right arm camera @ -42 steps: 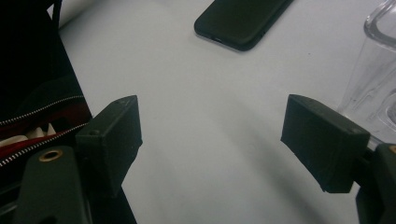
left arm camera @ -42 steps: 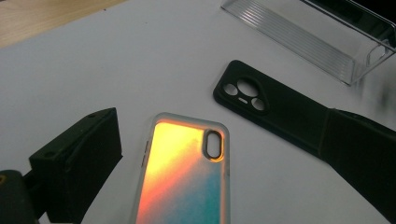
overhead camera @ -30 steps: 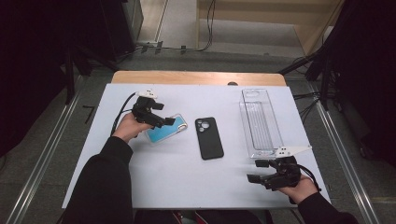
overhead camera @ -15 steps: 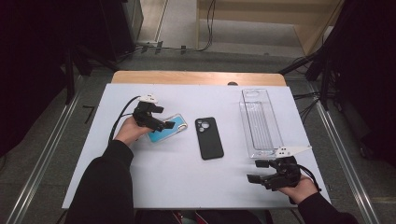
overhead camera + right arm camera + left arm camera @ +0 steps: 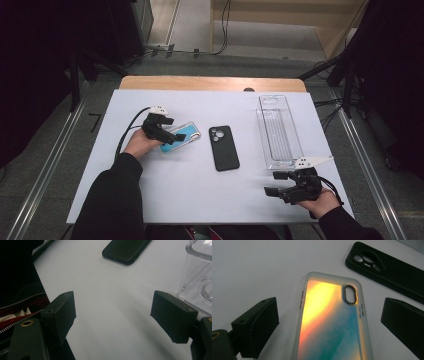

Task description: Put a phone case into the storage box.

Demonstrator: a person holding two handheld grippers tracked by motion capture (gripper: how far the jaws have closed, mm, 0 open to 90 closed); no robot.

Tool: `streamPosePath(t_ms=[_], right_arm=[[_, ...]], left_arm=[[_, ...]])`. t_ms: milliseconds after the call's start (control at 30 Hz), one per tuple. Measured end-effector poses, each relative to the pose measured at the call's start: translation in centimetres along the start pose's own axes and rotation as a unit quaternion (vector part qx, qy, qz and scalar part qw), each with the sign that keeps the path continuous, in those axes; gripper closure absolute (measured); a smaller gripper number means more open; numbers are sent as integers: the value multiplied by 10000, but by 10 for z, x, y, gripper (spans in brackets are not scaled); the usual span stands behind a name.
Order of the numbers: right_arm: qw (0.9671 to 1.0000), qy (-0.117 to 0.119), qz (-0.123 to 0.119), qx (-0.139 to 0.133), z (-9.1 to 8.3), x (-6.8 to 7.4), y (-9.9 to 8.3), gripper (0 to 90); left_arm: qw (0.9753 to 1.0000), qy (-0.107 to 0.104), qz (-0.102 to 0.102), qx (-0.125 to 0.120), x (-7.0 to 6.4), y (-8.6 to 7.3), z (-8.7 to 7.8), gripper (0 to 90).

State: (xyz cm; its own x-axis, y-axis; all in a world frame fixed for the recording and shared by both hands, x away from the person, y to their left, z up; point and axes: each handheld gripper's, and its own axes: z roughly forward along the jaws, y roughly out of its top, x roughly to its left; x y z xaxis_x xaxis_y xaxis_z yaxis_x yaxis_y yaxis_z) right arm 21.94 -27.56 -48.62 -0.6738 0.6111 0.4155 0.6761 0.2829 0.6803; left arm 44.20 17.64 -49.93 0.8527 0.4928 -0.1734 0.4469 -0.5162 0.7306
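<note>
Two phone cases lie on the white table (image 5: pixel 200 200) in the high view: one blue case (image 5: pixel 184 135) left of centre and one black case (image 5: pixel 224 147) near the middle, apart from each other; one clear tray (image 5: pixel 279 131) stands to the right of the black case, lengthwise away from the person; the left gripper (image 5: pixel 172 137) is over the near end of the blue case, its jaws spread to either side of it; the right gripper (image 5: pixel 274 184) sits at the near right of the table, just short of the tray's near end, jaws wide with nothing between them.

Left gripper view: one translucent blue case (image 5: pixel 332 322), glowing orange to teal, lies flat between the two black jaws, which stand wide and clear of its edges; the black case (image 5: pixel 392 272) lies beyond at upper right, not touching it; nothing blocks the blue case.

Right gripper view: jaws wide apart over bare table; one end of the black case (image 5: pixel 126 250) shows at top; the corner of the clear tray (image 5: pixel 200 277) stands at the right, just beside the right-hand jaw; a dark sleeve (image 5: pixel 17 277) with a zip fills the left edge.
</note>
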Motion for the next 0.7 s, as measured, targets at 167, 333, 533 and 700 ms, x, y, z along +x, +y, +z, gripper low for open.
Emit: streamPosePath(t_ms=[167,333,533,700], right_arm=[[10000,-53,-41,27,0,0,0,183],[10000,-61,-56,28,1,0,0,183],[10000,-66,-53,27,1,1,0,183],[10000,-59,-58,33,1,0,0,183]], left_arm=[[10000,-34,44,70,-1,-4,3,18],[9999,14,78,149,-3,-6,5,18],[9994,24,220,258,-8,-7,6,52],[9990,102,309,296,-11,-7,8,52]])
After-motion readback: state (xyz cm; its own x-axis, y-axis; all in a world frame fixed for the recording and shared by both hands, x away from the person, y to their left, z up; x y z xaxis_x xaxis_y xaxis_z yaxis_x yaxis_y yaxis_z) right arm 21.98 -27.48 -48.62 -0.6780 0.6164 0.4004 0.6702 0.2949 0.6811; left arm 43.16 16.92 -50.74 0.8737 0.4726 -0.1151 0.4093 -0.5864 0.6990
